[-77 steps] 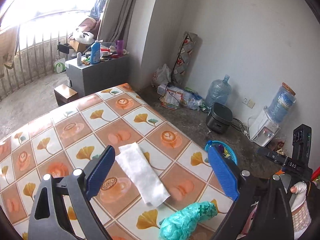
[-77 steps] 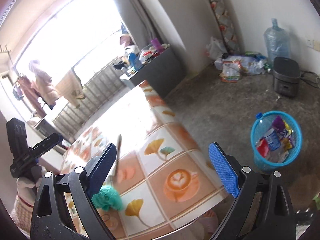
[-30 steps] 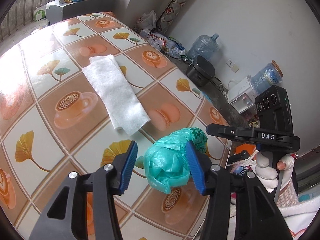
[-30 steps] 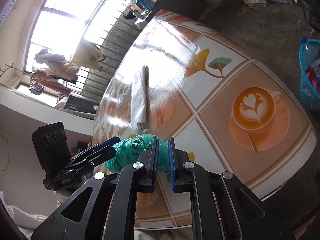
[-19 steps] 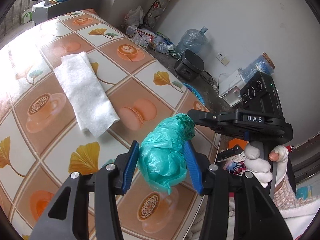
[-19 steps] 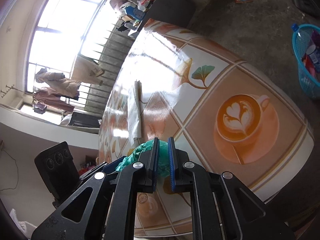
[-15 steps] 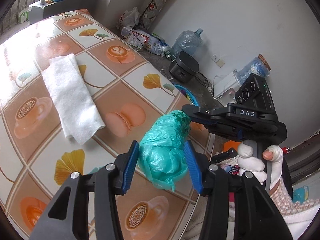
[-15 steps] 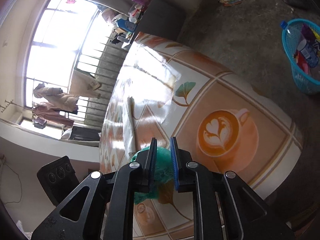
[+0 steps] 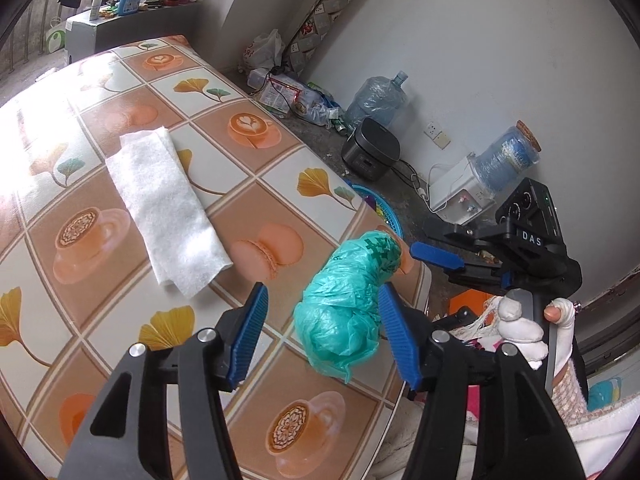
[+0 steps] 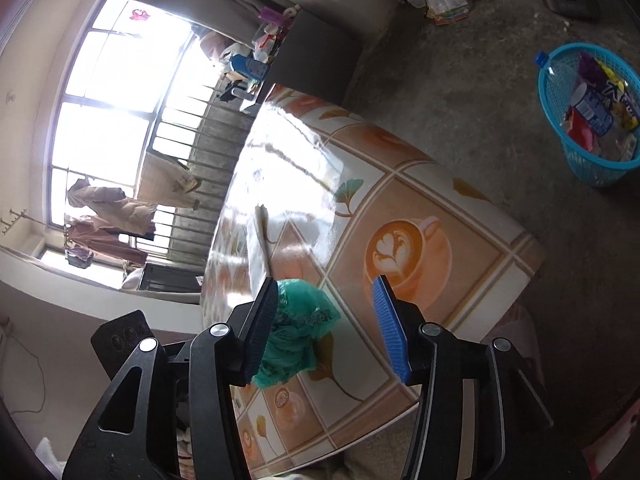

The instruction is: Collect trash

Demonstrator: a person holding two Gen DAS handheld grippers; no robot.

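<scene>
Left wrist view: green bag (image 9: 348, 304) near desk (image 9: 256, 152) edge, between left gripper (image 9: 324, 334) jaws, opening, right pad touching, left pad clear. White cloth (image 9: 168, 208) flat mid-desk. Right wrist view: right gripper (image 10: 326, 324) jaws opening, bag (image 10: 298, 328) against left pad only. Blue basket (image 10: 560, 120) on floor beyond desk.

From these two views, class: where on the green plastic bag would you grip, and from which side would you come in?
Grip the green plastic bag across its fat lower bulge, coming from the near table edge. It lies lengthwise away from the left gripper, whose opening jaws already straddle that bulge, one pad each side. The printed far end narrows and looks loose.
</scene>
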